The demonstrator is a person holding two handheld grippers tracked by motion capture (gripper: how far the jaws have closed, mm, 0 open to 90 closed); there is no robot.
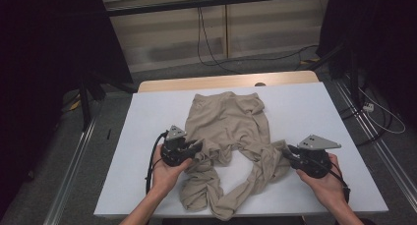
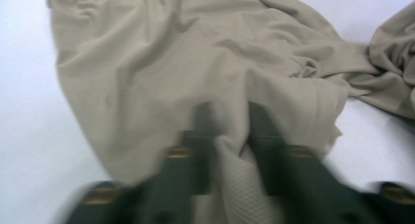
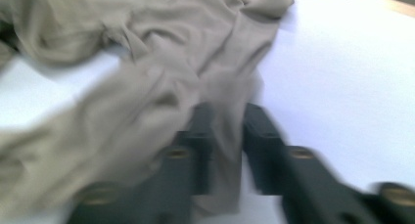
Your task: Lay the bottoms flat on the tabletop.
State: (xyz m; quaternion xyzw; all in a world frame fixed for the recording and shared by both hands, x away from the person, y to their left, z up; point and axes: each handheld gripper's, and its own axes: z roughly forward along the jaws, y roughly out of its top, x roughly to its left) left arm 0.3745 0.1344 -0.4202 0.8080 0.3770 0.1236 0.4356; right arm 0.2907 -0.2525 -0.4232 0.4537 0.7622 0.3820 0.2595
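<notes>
A pair of beige trousers lies on the white table, waist toward the far side and both legs crumpled toward the near edge. My left gripper is at the left leg, just below the crotch. In the left gripper view its jaws pinch a raised fold of the trousers. My right gripper meets the outer side of the right leg. In the right gripper view a strip of the trousers runs down between its jaws, which are closed on it.
A wooden strip borders the table's far edge. Beyond it, cables trail over the floor in front of a pale wall panel. Dark stands rise at both sides, and metal rails run along the floor.
</notes>
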